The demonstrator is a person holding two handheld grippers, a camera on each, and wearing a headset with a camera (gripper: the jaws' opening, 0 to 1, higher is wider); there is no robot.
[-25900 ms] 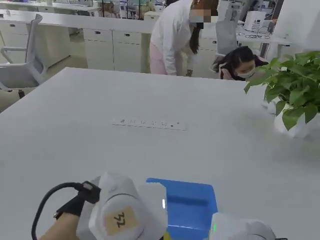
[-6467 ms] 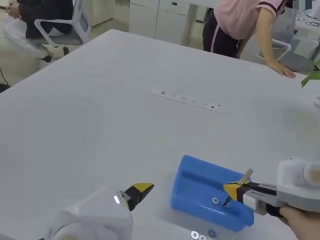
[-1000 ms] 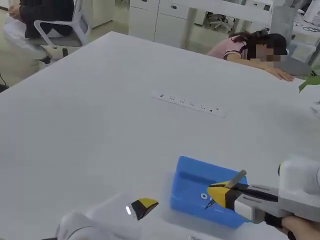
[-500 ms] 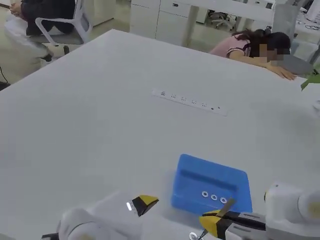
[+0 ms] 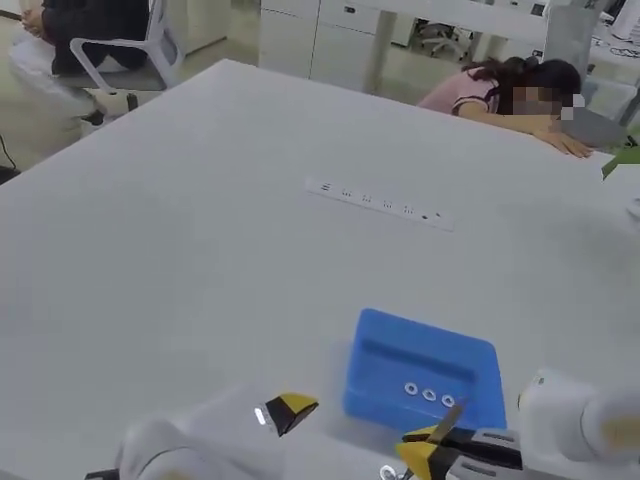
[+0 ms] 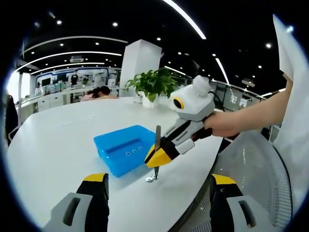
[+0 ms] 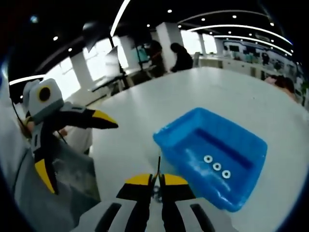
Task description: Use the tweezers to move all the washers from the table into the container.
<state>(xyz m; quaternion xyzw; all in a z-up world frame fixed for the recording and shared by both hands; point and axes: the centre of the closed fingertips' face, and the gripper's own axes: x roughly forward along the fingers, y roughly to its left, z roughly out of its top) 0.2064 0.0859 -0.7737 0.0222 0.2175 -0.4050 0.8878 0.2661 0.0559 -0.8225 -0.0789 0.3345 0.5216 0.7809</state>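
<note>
Right tongs clamped on the tweezers, tips down at the washers just ahead; left tongs wide. Next up, probably: pinch one, lift into the blue container.

The head view looks from above the near edge, forward and down across the white desk. The blue container lies close to the bottom of that view, and the far side of the room runs along the top.

The left gripper view sits low at the near left. It faces right and far between the left tongs, with the container and the right tongs both near.

The right gripper view rides close over the desk and faces left. The container is just ahead of it on the far side, and the left tongs come in at the near left.

All three views share the container and the desk around it.
</note>
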